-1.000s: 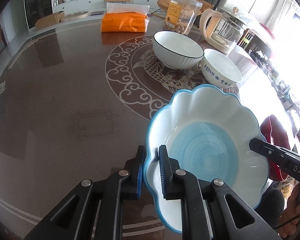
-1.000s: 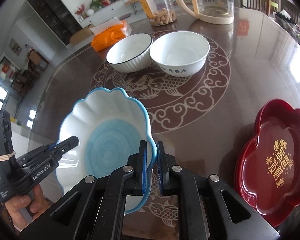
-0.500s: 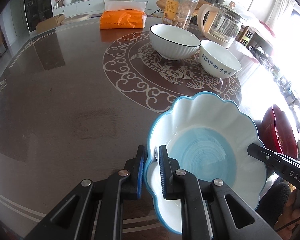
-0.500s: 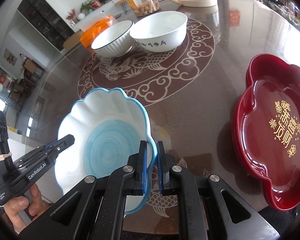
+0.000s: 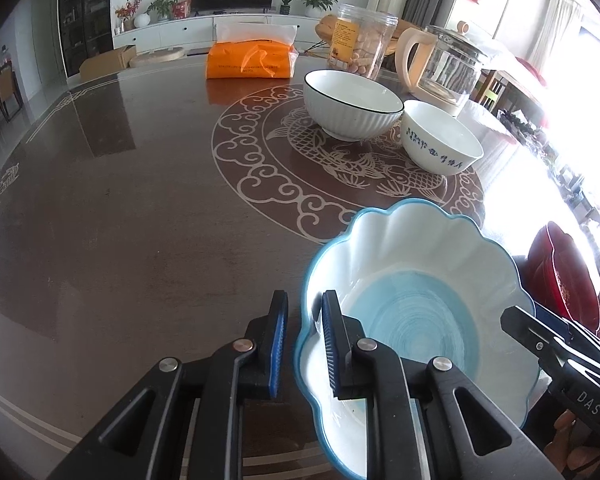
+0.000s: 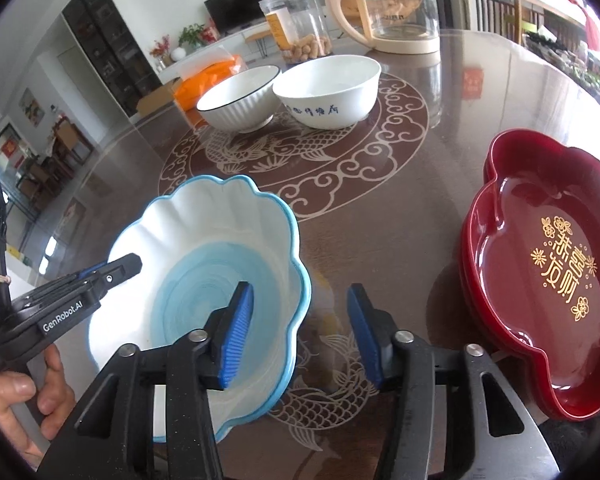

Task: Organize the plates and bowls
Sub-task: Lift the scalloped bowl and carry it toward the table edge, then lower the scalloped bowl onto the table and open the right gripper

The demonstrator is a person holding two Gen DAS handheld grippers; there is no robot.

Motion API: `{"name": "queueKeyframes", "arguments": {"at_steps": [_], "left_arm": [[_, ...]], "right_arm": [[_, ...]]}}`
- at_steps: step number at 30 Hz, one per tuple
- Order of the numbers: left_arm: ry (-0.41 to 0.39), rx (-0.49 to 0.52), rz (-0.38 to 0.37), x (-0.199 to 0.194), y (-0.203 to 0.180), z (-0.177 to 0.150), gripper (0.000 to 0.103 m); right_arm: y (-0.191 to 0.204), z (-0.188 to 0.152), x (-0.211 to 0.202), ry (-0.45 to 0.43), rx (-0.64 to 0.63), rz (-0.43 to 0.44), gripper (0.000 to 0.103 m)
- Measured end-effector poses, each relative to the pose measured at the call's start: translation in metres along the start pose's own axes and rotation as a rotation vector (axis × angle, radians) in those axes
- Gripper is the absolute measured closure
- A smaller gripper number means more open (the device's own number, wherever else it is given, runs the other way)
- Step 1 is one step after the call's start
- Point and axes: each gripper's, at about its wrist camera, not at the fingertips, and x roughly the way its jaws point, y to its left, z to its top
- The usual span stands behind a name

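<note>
A scalloped blue-rimmed bowl (image 5: 416, 292) sits near the table's front edge; it also shows in the right wrist view (image 6: 204, 280). My left gripper (image 5: 303, 340) straddles its left rim with the jaws a little apart, open. My right gripper (image 6: 300, 328) is open wide around the bowl's right rim, not gripping. A white bowl with a black rim (image 5: 352, 104) and a white bowl with blue writing (image 5: 440, 144) stand side by side at the back. A red flower-shaped plate (image 6: 552, 268) lies to the right.
An orange tissue pack (image 5: 252, 60), a clear snack jar (image 5: 360, 46) and a glass kettle (image 5: 440, 68) stand along the far side of the brown patterned table (image 5: 140, 200). The red plate lies close to the right edge.
Both grippers were shut on the blue-rimmed bowl's rim; now the right has opened wide and the left has opened a little. The bowl sits lower and nearer the table.
</note>
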Motion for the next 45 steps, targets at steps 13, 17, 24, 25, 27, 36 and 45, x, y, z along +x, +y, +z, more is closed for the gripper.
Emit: {"name": "queueKeyframes", "arguments": {"at_steps": [13,17,24,25,27,36,45], "left_arm": [[-0.175,-0.089,0.022,-0.022,0.003,0.013,0.033],[-0.18,-0.117,0.024,-0.022,0.005,0.02,0.031],[-0.214,-0.16,0.059,-0.033,0.007,0.026,0.02],[-0.22,-0.162,0.066,-0.035,0.007,0.027,0.02],[-0.231,-0.174,0.079,-0.04,0.008,0.029,0.019],[-0.282,-0.193,0.16,-0.064,0.007,0.031,0.012],[-0.315,-0.167,0.203,-0.076,0.002,0.032,0.009]], "right_arm": [[-0.004,0.001,-0.034,-0.229,-0.037,-0.148,0.037],[0.007,-0.001,-0.041,-0.275,-0.088,-0.171,0.037],[0.019,-0.005,-0.045,-0.317,-0.145,-0.206,0.037],[0.019,-0.005,-0.046,-0.323,-0.145,-0.207,0.037],[0.019,-0.006,-0.049,-0.336,-0.141,-0.209,0.037],[0.027,-0.011,-0.062,-0.412,-0.173,-0.221,0.035],[0.036,-0.014,-0.071,-0.466,-0.215,-0.23,0.034]]}}
